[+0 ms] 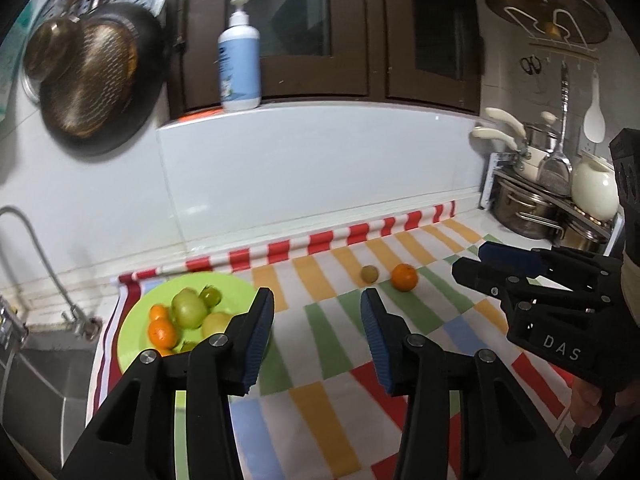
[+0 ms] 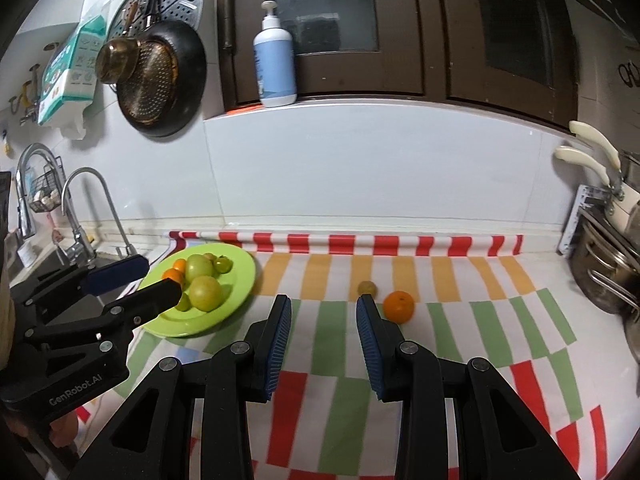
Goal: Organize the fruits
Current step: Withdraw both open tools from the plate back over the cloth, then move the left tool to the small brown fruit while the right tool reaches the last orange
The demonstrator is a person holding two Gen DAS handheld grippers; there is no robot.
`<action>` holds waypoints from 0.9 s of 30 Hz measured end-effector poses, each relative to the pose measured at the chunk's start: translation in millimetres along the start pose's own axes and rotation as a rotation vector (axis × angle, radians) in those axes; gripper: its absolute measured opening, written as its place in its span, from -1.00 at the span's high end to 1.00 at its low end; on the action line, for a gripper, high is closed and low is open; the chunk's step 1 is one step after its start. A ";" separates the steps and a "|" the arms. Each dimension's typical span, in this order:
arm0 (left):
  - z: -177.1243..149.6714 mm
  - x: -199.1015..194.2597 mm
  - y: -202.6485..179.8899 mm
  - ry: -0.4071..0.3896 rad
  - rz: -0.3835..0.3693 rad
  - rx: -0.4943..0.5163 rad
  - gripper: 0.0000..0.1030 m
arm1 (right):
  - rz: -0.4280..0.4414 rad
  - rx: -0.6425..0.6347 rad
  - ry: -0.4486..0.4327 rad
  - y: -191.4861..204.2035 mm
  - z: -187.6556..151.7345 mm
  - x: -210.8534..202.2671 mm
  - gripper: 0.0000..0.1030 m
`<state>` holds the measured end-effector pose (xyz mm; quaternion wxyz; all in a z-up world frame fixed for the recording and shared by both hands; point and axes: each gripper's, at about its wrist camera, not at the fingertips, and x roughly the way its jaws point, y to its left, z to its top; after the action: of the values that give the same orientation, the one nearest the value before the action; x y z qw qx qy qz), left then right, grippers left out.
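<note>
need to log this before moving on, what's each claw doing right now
Left claw: open, nothing between its pads.
Right claw: open, narrow gap, holding nothing.

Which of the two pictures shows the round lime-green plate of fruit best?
The right wrist view: the round lime-green plate shows nearly whole, only its left edge hidden by the other tongs. In the left wrist view, the plate is partly covered by a finger.

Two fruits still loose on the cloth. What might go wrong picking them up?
The orange and the small greenish fruit lie close together, so closing on one may nudge the other rolling. The green plate already holds a heap; another fruit may roll off.
</note>
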<state>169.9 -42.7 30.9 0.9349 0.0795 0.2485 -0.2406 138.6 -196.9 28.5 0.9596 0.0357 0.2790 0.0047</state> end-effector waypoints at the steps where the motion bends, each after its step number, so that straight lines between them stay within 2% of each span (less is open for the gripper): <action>1: 2.2 2.0 -3.1 -0.004 -0.001 0.006 0.09 | -0.006 0.005 -0.001 -3.6 0.2 -0.4 0.31; 10: 22.1 36.6 -22.0 -0.004 -0.078 0.043 0.03 | -0.045 0.030 0.010 -32.4 3.2 12.2 0.26; 13: 23.9 56.3 -25.3 0.024 -0.100 0.051 0.03 | -0.055 0.031 0.023 -40.3 5.1 23.7 0.18; 17: 22.8 83.4 -26.8 0.045 -0.143 0.063 0.03 | -0.064 0.047 0.057 -50.9 4.6 45.4 0.17; 27: 11.3 152.4 -27.6 0.138 -0.172 0.118 0.03 | -0.081 0.049 0.144 -64.7 -6.0 102.4 0.17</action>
<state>277.1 -132.4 -36.8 0.8851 0.1294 0.3036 -0.3280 221.0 -258.0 -36.0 0.9352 0.0471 0.3488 -0.0386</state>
